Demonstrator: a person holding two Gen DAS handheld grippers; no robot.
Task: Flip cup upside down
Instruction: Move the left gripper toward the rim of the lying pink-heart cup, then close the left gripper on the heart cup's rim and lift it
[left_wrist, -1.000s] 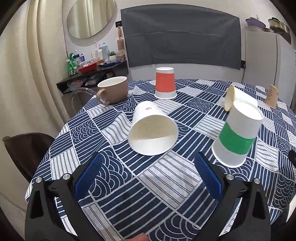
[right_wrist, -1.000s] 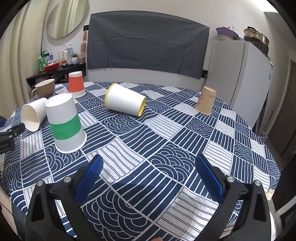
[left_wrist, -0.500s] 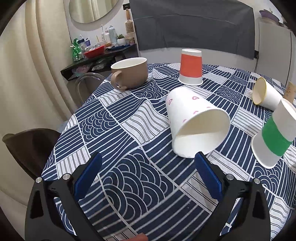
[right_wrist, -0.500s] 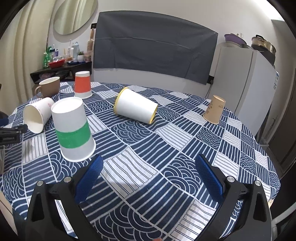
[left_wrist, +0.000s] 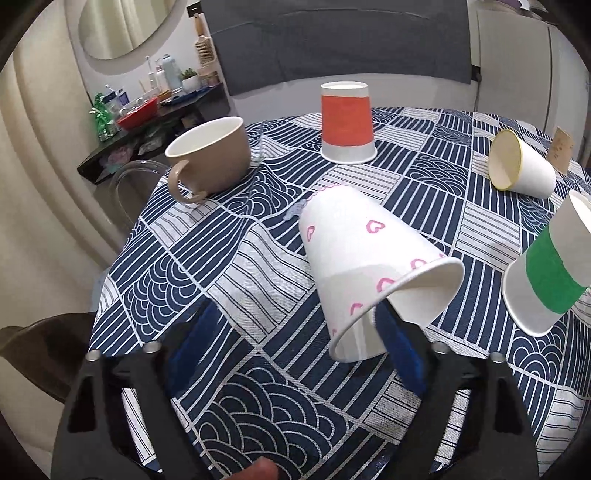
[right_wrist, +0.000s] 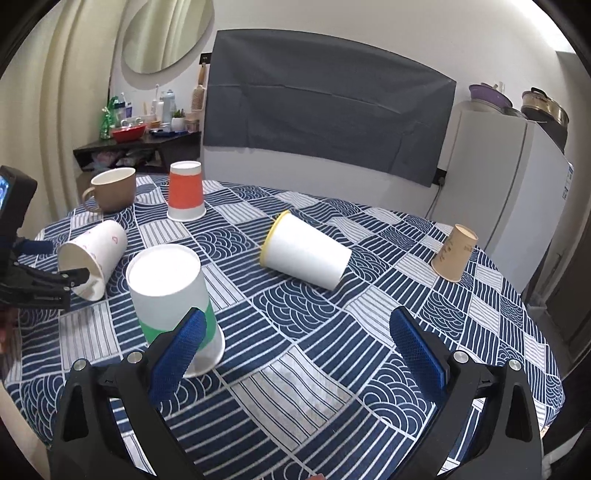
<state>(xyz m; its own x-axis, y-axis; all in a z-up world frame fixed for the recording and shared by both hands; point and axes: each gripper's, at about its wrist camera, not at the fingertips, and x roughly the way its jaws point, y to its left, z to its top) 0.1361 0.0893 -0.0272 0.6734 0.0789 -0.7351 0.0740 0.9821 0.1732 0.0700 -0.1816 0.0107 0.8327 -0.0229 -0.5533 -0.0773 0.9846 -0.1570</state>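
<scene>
A white paper cup with pink hearts (left_wrist: 362, 254) lies on its side on the patterned tablecloth, mouth toward me; it also shows at the left of the right wrist view (right_wrist: 94, 254). My left gripper (left_wrist: 291, 332) is open, and its right finger (left_wrist: 397, 347) reaches into the cup's mouth while the left finger (left_wrist: 192, 343) stands outside it. My right gripper (right_wrist: 299, 339) is open and empty above the table's front, with its left finger (right_wrist: 177, 354) in front of the upside-down green-banded cup (right_wrist: 173, 291).
An upside-down orange cup (left_wrist: 347, 122) and a brown mug (left_wrist: 210, 151) stand at the back. A yellow-rimmed white cup (right_wrist: 303, 254) lies on its side mid-table. A tan cup (right_wrist: 454, 251) sits tilted at the right. The table edge (left_wrist: 110, 258) drops off at the left.
My left gripper has moved forward and to the left of the heart cup, so its right finger now enters the cup's mouth. My right gripper has drifted closer to the green-banded cup.
</scene>
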